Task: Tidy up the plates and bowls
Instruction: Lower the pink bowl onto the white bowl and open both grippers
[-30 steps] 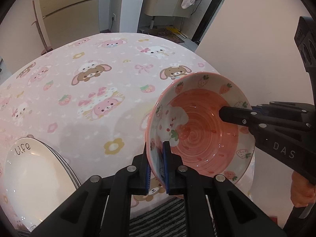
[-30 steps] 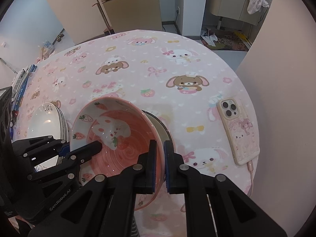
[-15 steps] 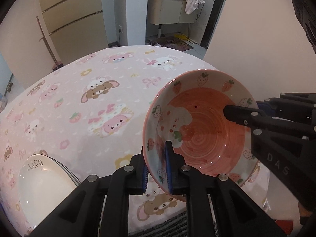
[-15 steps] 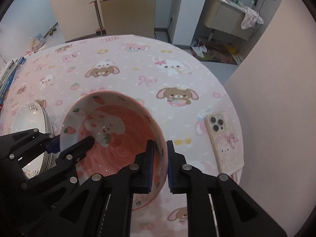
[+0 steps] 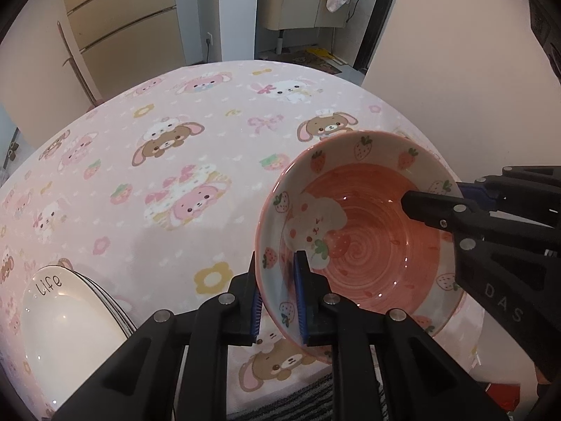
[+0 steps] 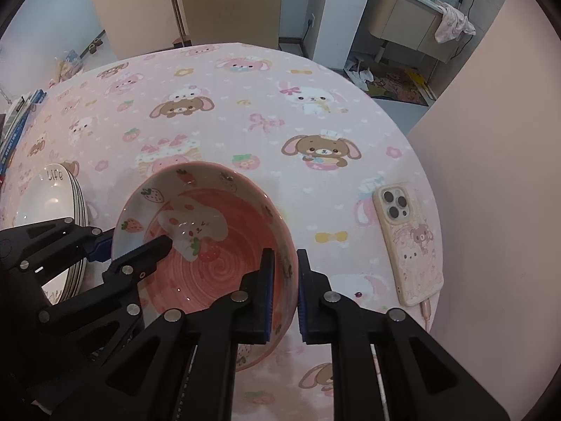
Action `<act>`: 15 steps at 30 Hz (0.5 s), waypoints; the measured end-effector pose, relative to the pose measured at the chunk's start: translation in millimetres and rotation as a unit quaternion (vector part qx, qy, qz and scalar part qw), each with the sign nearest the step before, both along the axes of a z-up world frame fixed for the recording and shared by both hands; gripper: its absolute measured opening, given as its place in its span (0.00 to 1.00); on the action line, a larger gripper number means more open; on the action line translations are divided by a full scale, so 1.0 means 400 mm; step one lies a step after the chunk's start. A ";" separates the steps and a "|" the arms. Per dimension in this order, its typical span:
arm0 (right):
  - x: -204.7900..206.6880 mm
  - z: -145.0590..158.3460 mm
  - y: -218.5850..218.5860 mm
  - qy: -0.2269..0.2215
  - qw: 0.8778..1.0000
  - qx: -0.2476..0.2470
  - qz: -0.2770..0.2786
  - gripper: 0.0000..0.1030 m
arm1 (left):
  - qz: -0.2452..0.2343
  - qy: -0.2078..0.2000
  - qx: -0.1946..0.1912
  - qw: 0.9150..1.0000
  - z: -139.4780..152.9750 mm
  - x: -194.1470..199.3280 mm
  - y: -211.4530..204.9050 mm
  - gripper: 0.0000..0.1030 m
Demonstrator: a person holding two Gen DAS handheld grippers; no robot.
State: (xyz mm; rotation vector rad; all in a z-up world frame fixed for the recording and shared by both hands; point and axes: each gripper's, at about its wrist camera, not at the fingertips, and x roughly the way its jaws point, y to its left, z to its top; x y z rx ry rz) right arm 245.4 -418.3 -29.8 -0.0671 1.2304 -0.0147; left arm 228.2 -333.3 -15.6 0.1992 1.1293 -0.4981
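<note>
The far half of the bench [image 6: 228, 112] lies bare; a plate stack [image 6: 52, 207] blocks the near left, a phone [image 6: 408, 242] the right edge.

1. The left gripper [image 5: 277, 293] pinched the near-left rim of the pink bowl [image 5: 357, 238], one finger inside, one outside.
2. The right gripper [image 6: 283, 293] pinched the bowl's opposite rim the same way, facing the left one.
</note>
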 end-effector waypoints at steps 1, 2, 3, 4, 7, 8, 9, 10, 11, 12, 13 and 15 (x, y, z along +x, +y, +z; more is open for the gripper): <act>-0.002 0.001 -0.001 -0.003 1.000 0.000 0.000 0.11 | 0.000 -0.002 0.001 1.000 0.000 -0.001 -0.001 0.16; -0.003 0.001 -0.002 -0.004 1.000 0.000 0.000 0.11 | 0.002 -0.002 0.001 1.000 0.000 -0.002 -0.001 0.16; -0.004 0.001 -0.003 -0.003 1.000 0.000 -0.001 0.11 | 0.003 -0.002 0.000 1.000 0.000 -0.001 -0.001 0.16; -0.004 0.001 -0.003 -0.005 1.000 -0.002 -0.001 0.12 | 0.005 0.000 -0.001 1.000 0.001 0.001 -0.001 0.16; -0.005 0.001 -0.007 0.000 1.000 0.001 0.001 0.14 | 0.005 0.002 -0.004 1.000 0.003 0.004 0.001 0.16; -0.004 0.000 -0.008 0.000 1.000 0.002 0.003 0.14 | 0.005 0.002 -0.007 1.000 0.005 0.005 0.002 0.16; -0.005 -0.001 -0.009 0.000 1.000 0.002 0.006 0.14 | 0.005 0.002 -0.010 1.000 0.008 0.006 0.005 0.16; -0.006 -0.002 -0.011 0.001 1.000 0.002 0.008 0.14 | 0.005 0.002 -0.013 1.000 0.013 0.007 0.008 0.16; -0.007 -0.002 -0.013 0.001 1.000 0.004 0.008 0.14 | 0.006 -0.001 -0.014 1.000 0.020 0.007 0.011 0.18; -0.009 0.000 -0.017 0.001 1.000 0.009 0.008 0.14 | 0.006 -0.004 -0.013 1.000 0.026 0.006 0.016 0.21; -0.010 0.003 -0.019 0.002 1.000 0.013 0.008 0.15 | 0.007 -0.007 -0.014 1.000 0.033 0.006 0.021 0.29; -0.015 0.012 -0.025 -0.001 1.000 0.016 0.007 0.26 | 0.010 -0.014 -0.019 1.000 0.048 0.003 0.033 0.51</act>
